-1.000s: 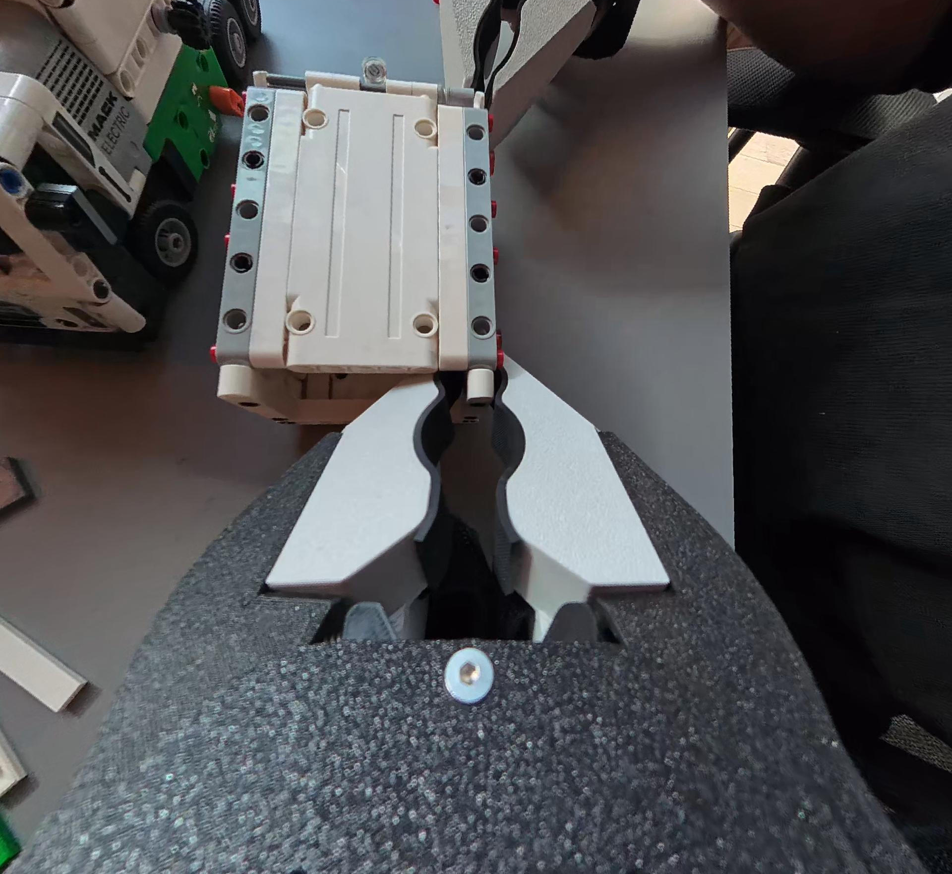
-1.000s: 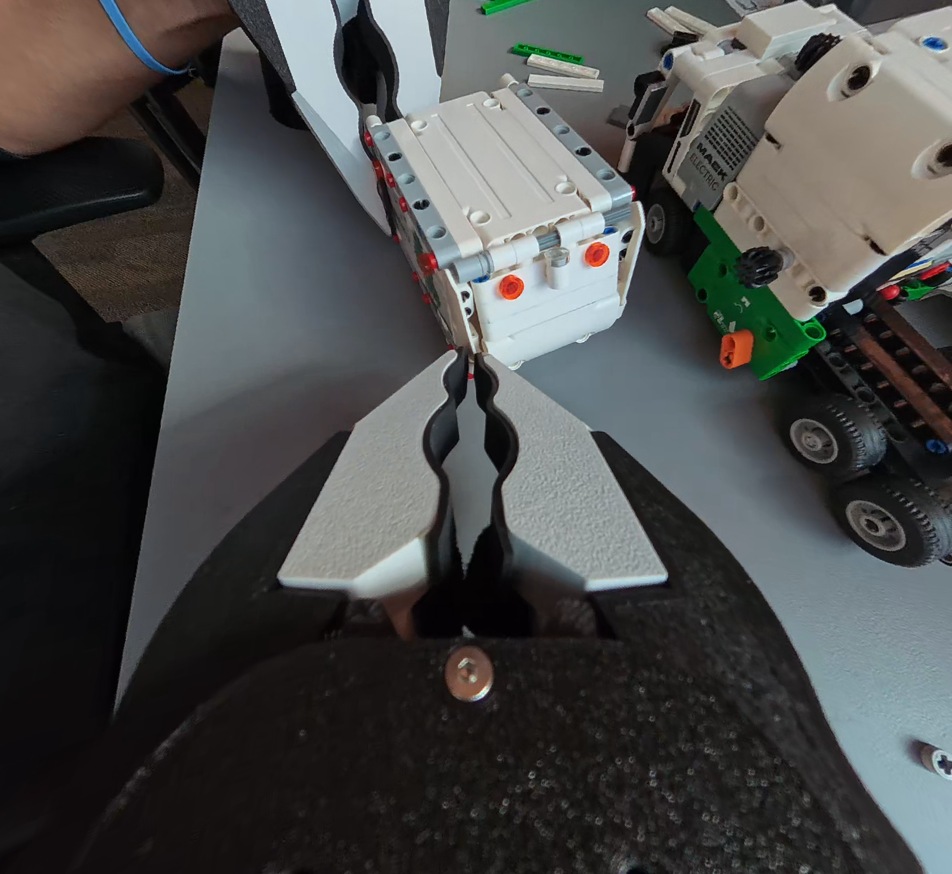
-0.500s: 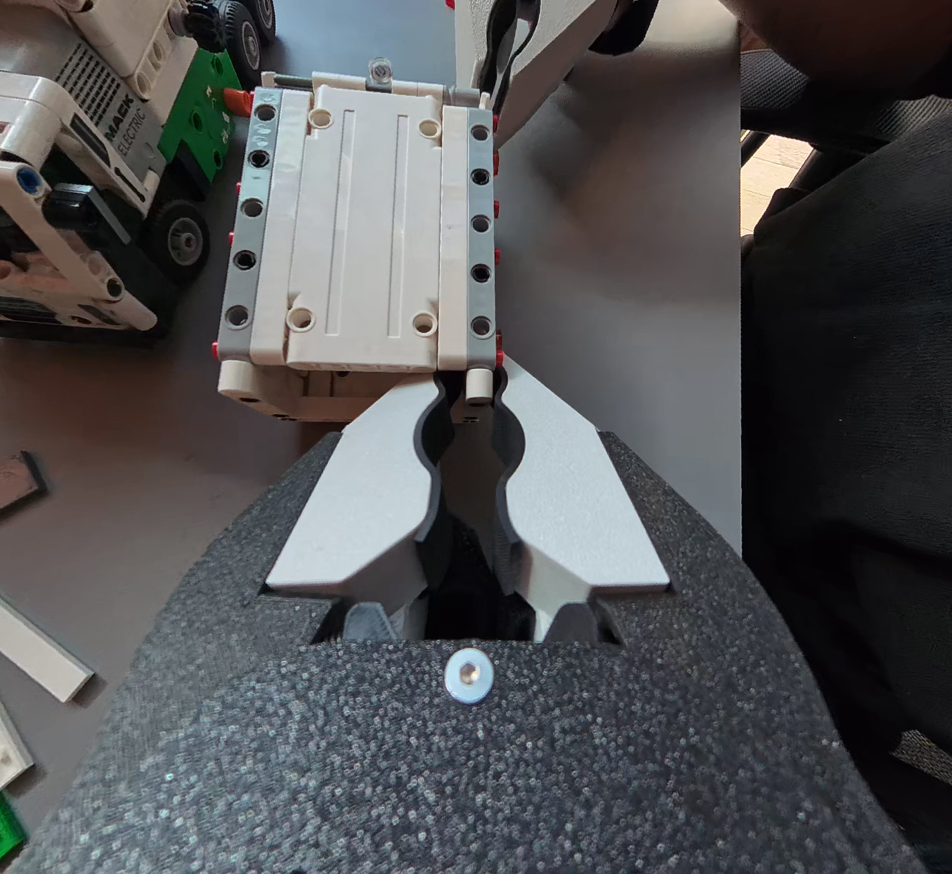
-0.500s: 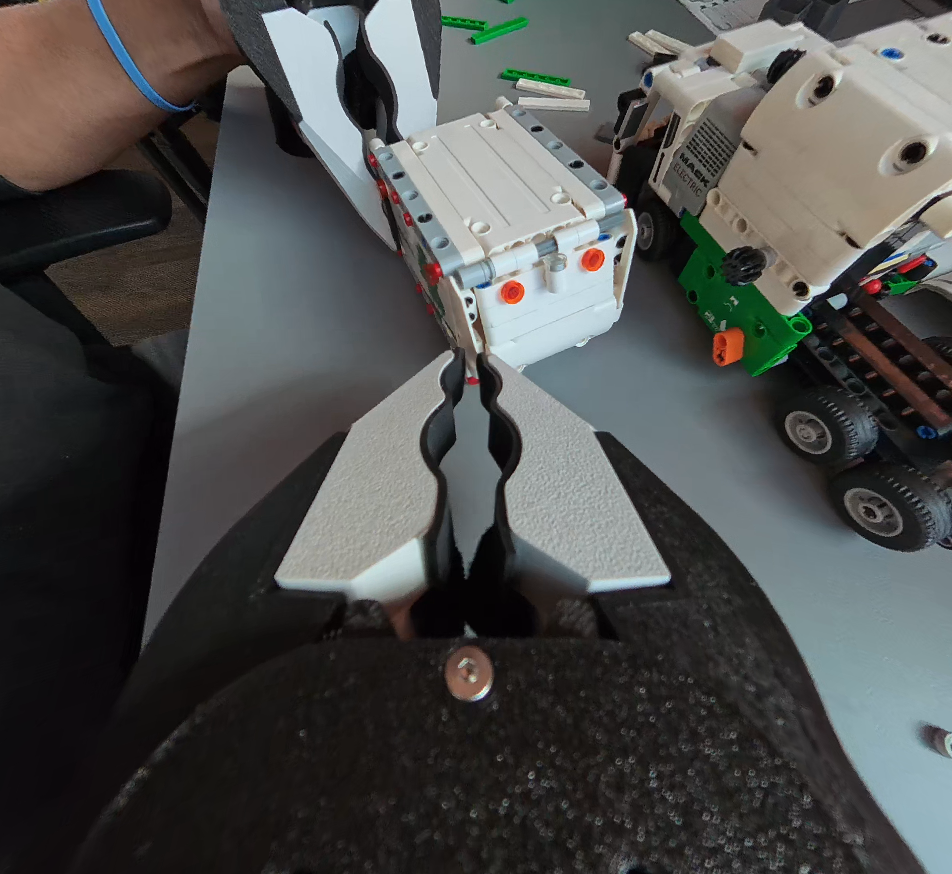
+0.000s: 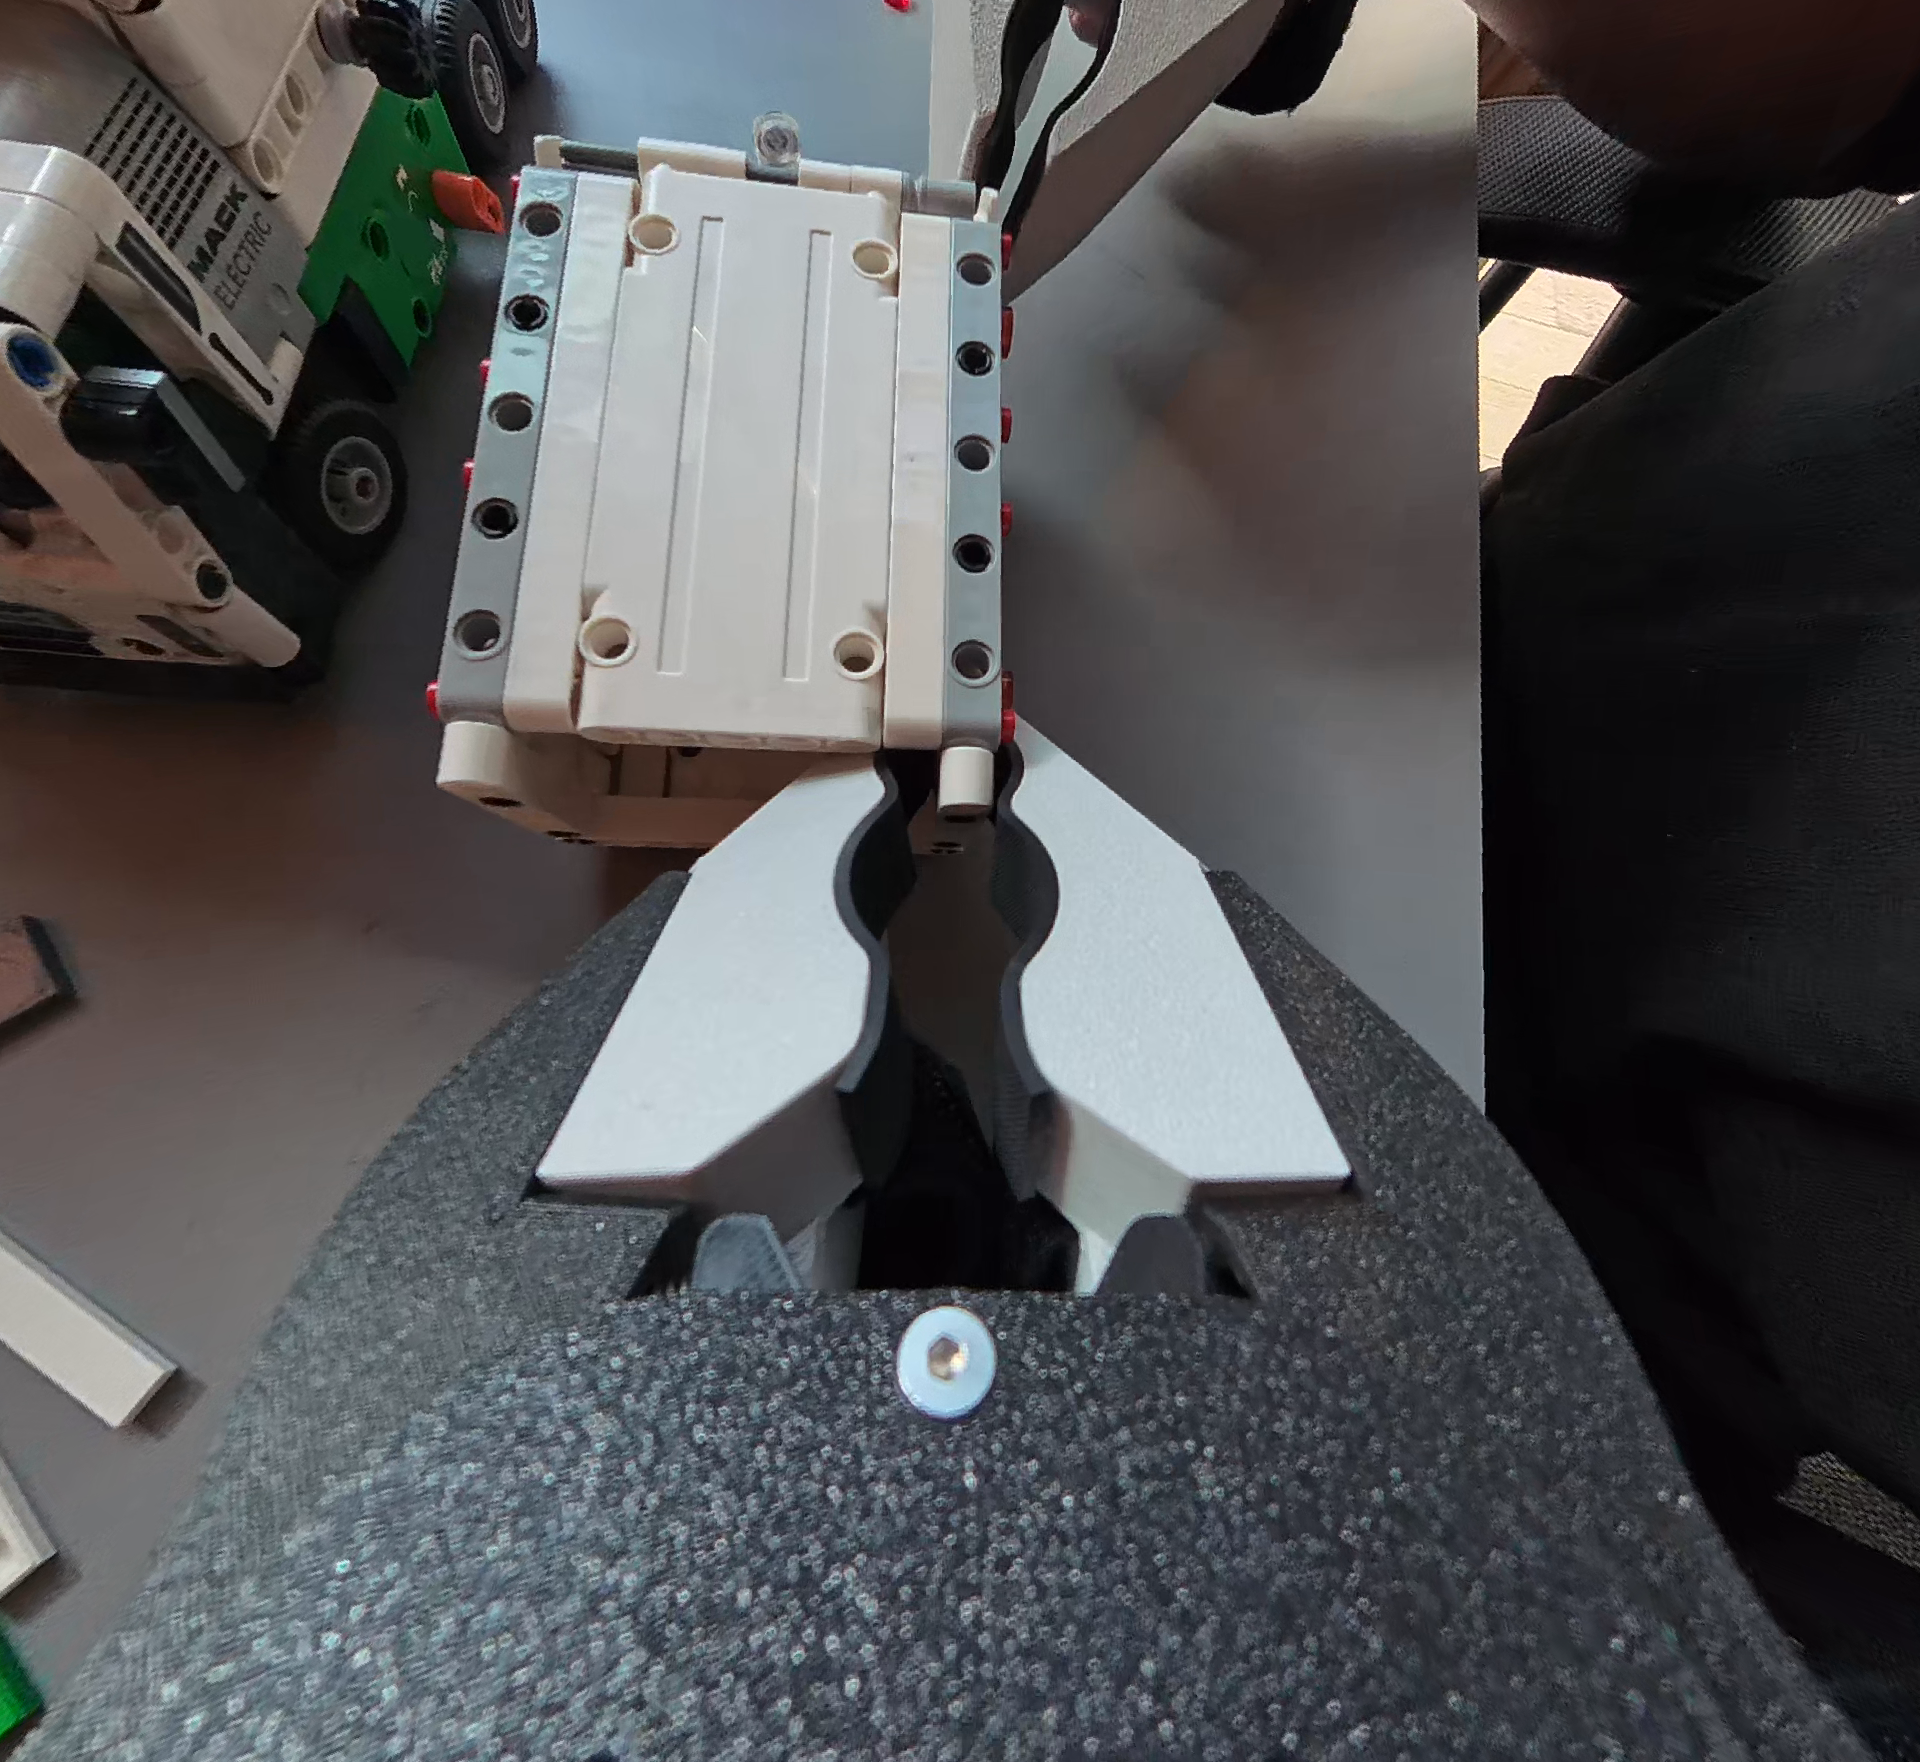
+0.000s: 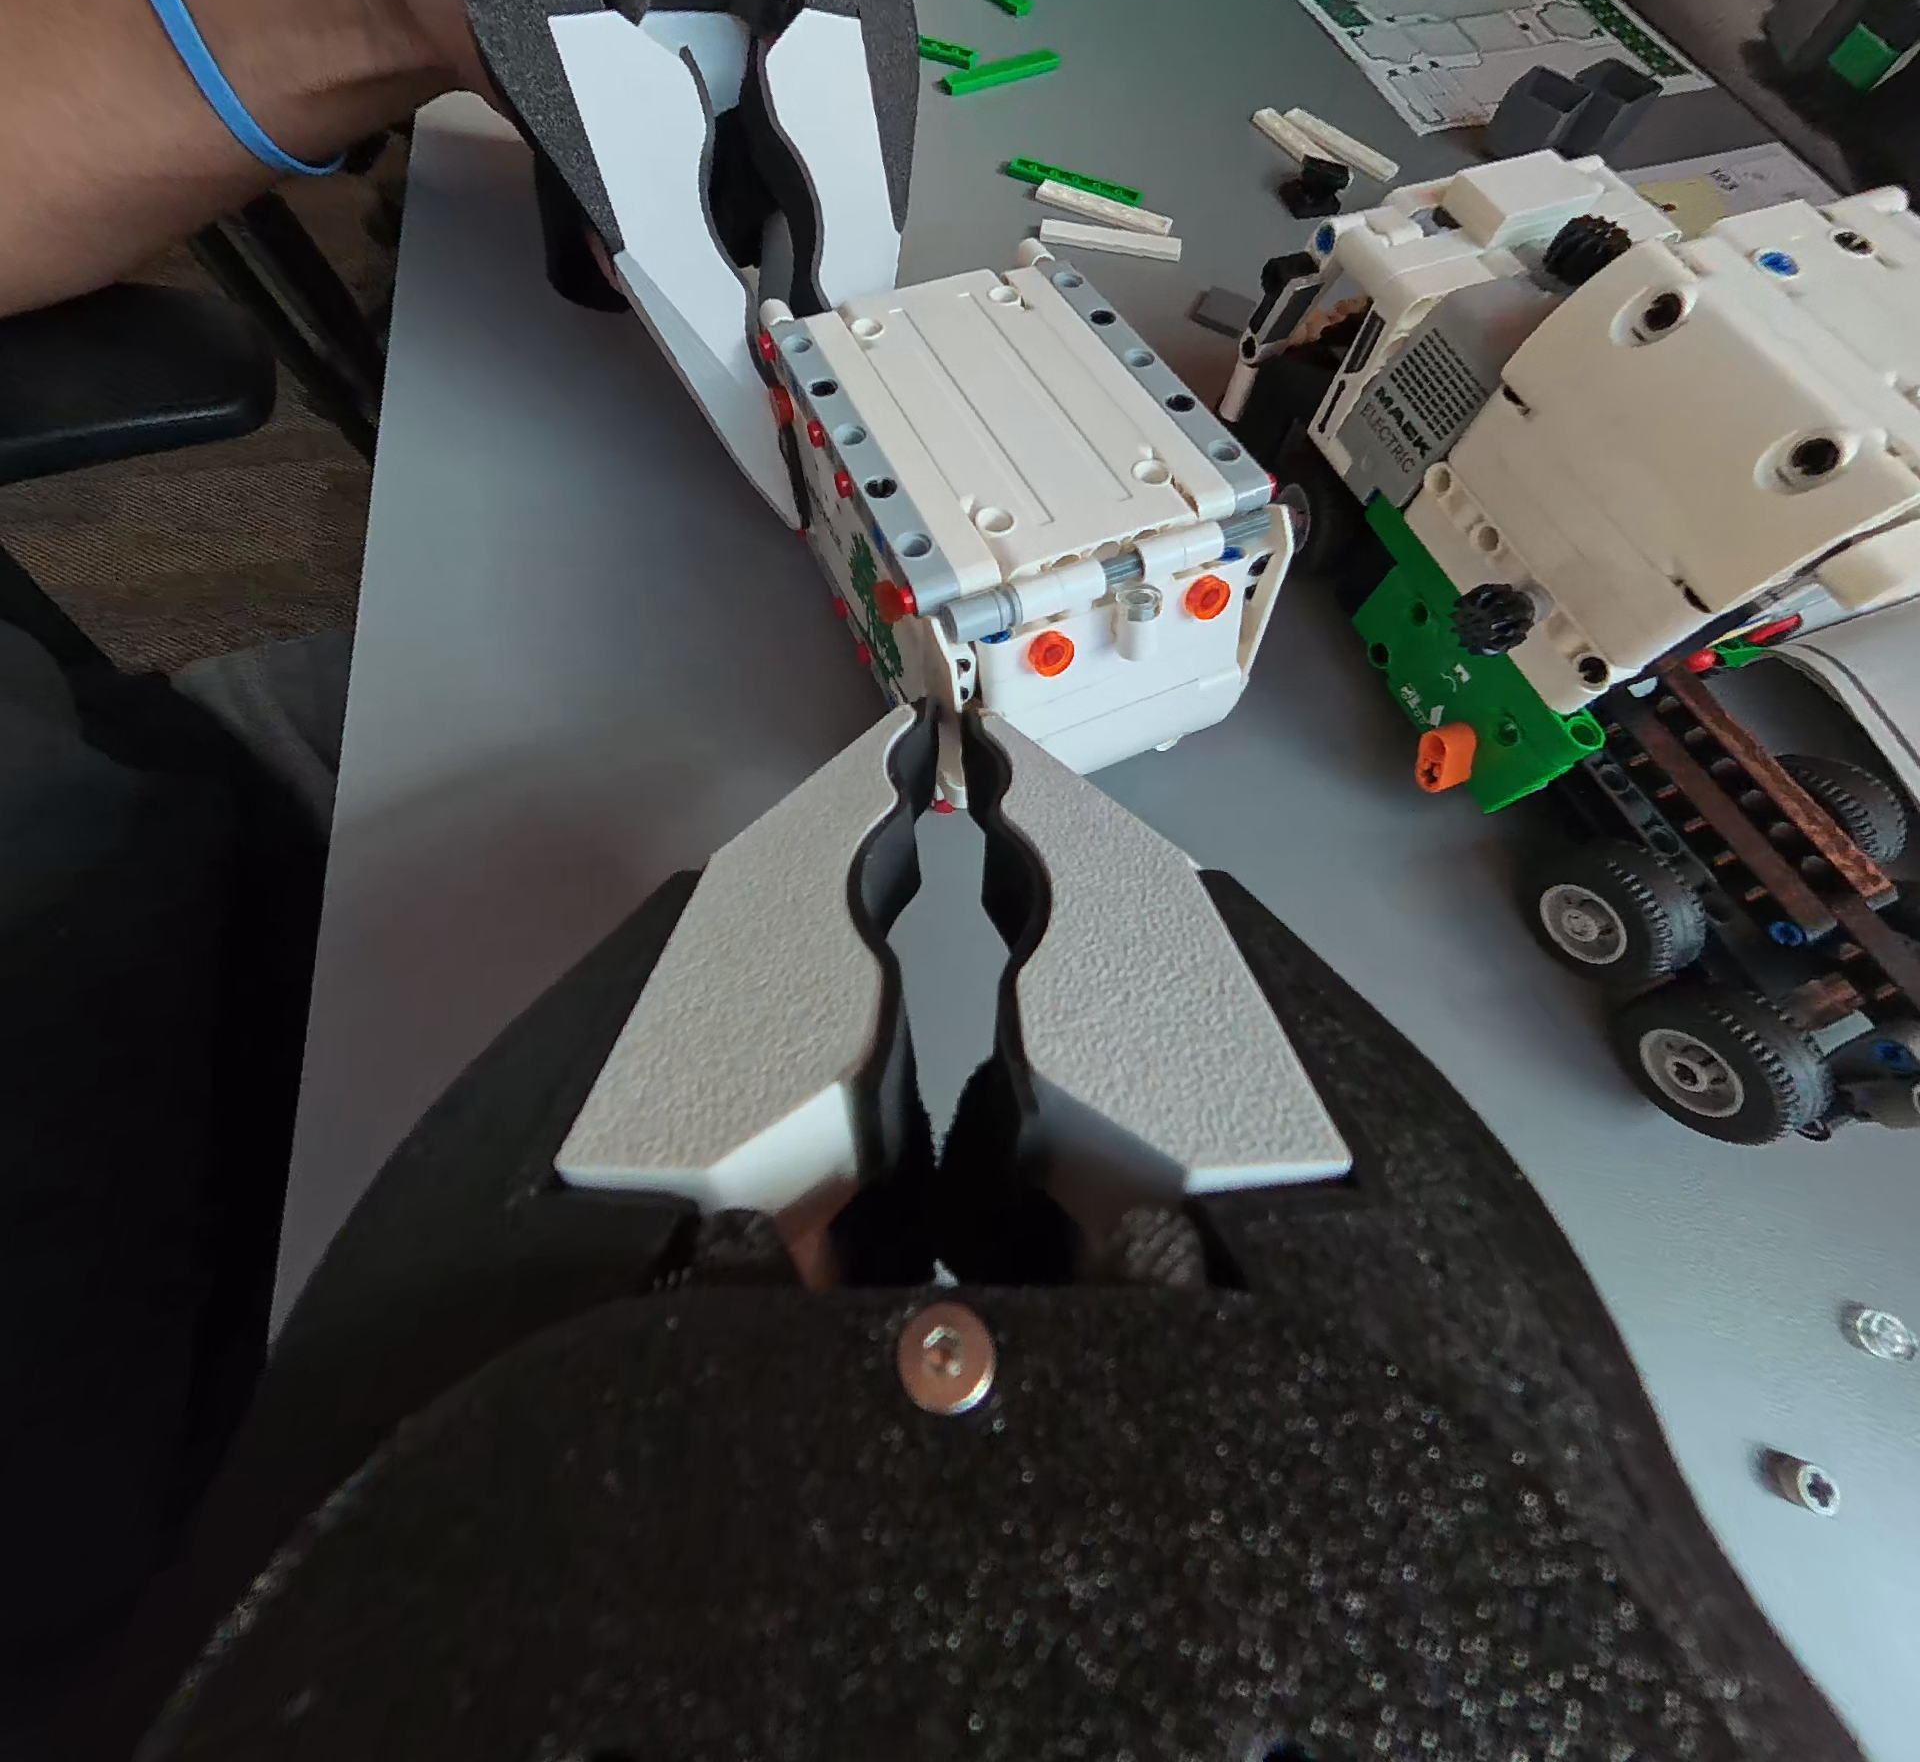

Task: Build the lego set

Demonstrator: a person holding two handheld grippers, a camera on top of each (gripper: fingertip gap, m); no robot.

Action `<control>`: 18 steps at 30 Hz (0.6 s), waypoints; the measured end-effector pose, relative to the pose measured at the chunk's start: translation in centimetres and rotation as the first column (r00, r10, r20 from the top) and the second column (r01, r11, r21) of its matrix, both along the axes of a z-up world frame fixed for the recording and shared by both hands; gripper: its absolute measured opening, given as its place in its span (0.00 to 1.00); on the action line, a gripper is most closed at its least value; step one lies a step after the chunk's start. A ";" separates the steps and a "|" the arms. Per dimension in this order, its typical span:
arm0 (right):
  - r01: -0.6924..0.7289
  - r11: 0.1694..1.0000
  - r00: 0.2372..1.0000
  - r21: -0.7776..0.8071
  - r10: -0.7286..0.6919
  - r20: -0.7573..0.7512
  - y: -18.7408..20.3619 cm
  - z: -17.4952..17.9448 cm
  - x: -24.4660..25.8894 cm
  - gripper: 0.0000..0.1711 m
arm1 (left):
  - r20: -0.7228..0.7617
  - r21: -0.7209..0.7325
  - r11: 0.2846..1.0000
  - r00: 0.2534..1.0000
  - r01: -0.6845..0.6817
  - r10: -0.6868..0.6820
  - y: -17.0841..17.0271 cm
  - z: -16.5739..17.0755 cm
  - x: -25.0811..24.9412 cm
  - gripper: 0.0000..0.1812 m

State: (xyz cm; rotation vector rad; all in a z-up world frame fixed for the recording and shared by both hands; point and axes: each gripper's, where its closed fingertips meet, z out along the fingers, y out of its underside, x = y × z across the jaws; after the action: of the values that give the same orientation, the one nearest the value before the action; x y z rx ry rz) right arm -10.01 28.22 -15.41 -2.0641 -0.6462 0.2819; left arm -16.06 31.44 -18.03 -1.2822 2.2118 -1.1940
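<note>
The grey table [image 6: 582, 590] carries the whole scene, with the white and green truck [image 6: 1621, 486] standing to the right of the work in my right wrist view. The white box [image 6: 1029, 486] sits beside the truck, near the table's edge, held at opposite ends by my two grippers.

Compared with a second ago, the box has turned slightly and sits a little farther from the right camera, so its side with the red pins now shows more; both grips remain as they were.

My left gripper [image 5: 951, 777] is closed on a white peg at the near right corner of the box, the peg sitting between the fingertips. My right gripper [image 6: 948, 725] is nearly shut, pinching the lower corner edge of the box at the end that bears the two orange studs [image 6: 1051, 652].

The long axis of the box runs from one gripper to the other, straight away from the left camera. The ribbed lid faces up, flanked by two grey strips with holes [image 5: 975, 465].

Loose green bars [image 6: 1003, 71] and white bars [image 6: 1107, 221] lie on the table beyond the box.
</note>
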 end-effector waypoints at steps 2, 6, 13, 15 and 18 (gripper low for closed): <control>0.001 1.000 1.000 0.004 -0.001 -0.014 -0.1 0.0 0.1 0.02 | 0.005 0.003 1.000 1.000 0.000 0.000 -0.1 0.0 0.0 0.04; 0.001 1.000 0.999 0.006 -0.001 -0.033 -0.9 0.3 0.7 0.05 | 0.009 0.012 1.000 1.000 -0.020 0.020 0.0 0.0 0.0 0.04; 0.023 1.000 0.951 0.010 -0.019 -0.309 -1.3 1.9 2.5 0.11 | 0.033 -0.021 0.994 0.994 -0.107 0.108 1.7 0.6 -0.7 0.21; 0.048 0.997 0.939 0.052 -0.027 -0.343 -0.9 2.3 3.2 0.12 | 0.066 -0.057 0.989 0.988 -0.136 0.140 1.9 1.4 -1.2 0.22; 0.106 0.986 0.928 0.130 -0.051 -0.370 -0.5 3.3 4.3 0.13 | 0.173 -0.094 0.969 0.955 -0.229 0.243 3.4 3.1 -1.5 0.28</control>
State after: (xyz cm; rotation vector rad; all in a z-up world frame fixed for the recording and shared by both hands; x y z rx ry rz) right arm -5.67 27.74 -12.13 -1.8249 -0.3435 0.5411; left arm -17.55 34.85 -14.91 -1.3613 1.8430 -1.2532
